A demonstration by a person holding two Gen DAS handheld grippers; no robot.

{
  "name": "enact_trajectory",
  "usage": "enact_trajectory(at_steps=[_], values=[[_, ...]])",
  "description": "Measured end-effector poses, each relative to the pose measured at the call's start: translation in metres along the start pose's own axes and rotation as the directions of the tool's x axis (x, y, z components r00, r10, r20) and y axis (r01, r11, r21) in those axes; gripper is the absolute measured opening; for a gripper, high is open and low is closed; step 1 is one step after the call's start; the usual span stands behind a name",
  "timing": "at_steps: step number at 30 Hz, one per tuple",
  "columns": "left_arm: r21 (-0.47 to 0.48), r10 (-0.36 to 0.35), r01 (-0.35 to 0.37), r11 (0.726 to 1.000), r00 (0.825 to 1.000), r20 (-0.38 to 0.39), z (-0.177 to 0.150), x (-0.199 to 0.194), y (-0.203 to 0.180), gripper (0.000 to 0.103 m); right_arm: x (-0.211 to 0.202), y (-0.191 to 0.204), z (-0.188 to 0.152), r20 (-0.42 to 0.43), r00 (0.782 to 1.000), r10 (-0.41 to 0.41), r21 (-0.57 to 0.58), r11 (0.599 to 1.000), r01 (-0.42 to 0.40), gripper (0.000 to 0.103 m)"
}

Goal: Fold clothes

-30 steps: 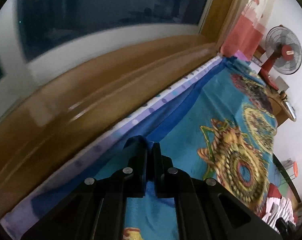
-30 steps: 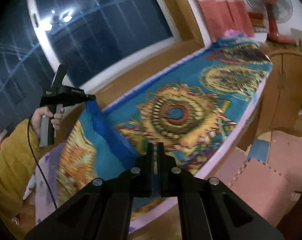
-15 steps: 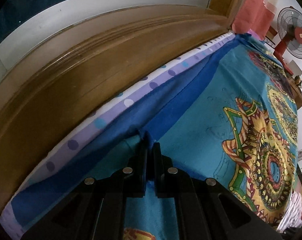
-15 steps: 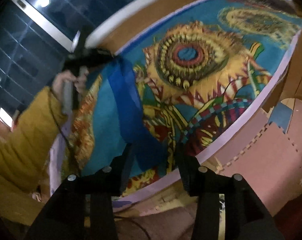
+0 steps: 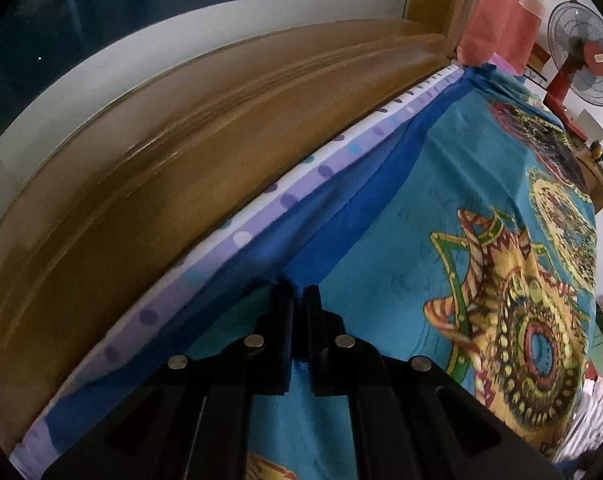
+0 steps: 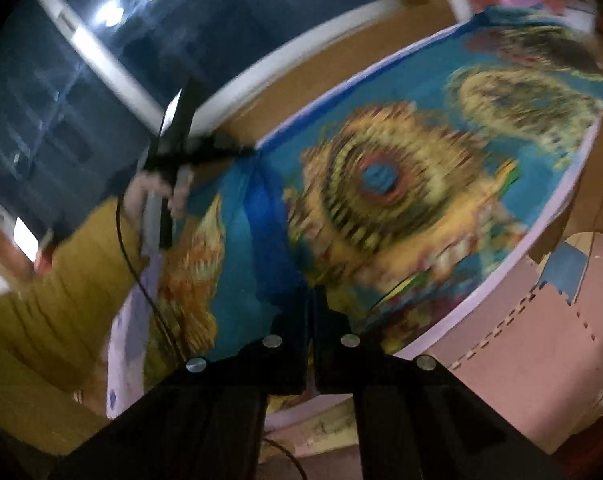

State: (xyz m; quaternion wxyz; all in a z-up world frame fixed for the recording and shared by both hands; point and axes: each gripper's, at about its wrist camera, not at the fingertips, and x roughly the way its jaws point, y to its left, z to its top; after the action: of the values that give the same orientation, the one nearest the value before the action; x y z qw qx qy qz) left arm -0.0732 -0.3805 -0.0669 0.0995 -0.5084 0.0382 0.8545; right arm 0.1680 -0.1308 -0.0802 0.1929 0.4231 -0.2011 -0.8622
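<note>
With the left gripper (image 5: 299, 292) pinching the blue hem of the patterned cloth (image 5: 461, 208) at the bed's window edge and the right gripper (image 6: 310, 300) clamped at the near edge, the fold seems mid-way; next, lay both corners flat together.

A teal cloth (image 5: 453, 208) printed with yellow mandala rings and edged by a dark blue border lay spread across the bed (image 5: 261, 216), one end lifted and doubled back over itself, its border running across the fold.
</note>
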Motion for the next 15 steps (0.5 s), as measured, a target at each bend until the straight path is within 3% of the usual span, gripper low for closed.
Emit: enact_trajectory(at_steps=[5,11,15], values=[[-0.022,0.007,-0.007,1.000,1.000,-0.021,0.004,0.018,-0.002,0.005,-0.001,-0.028,0.010,0.023,0.996,-0.085,0.034,0.996,0.085,0.000],[-0.055,-0.057,0.057,0.997,0.998,0.007,0.005,0.007,0.010,0.009,0.000,-0.037,-0.002,0.002,0.991,-0.136,-0.005,0.991,0.136,0.000],[0.037,-0.018,0.020,0.999,0.998,-0.067,0.014,0.013,0.000,0.011,0.018,-0.039,-0.010,-0.041,0.979,-0.199,-0.078,0.978,0.195,0.001]])
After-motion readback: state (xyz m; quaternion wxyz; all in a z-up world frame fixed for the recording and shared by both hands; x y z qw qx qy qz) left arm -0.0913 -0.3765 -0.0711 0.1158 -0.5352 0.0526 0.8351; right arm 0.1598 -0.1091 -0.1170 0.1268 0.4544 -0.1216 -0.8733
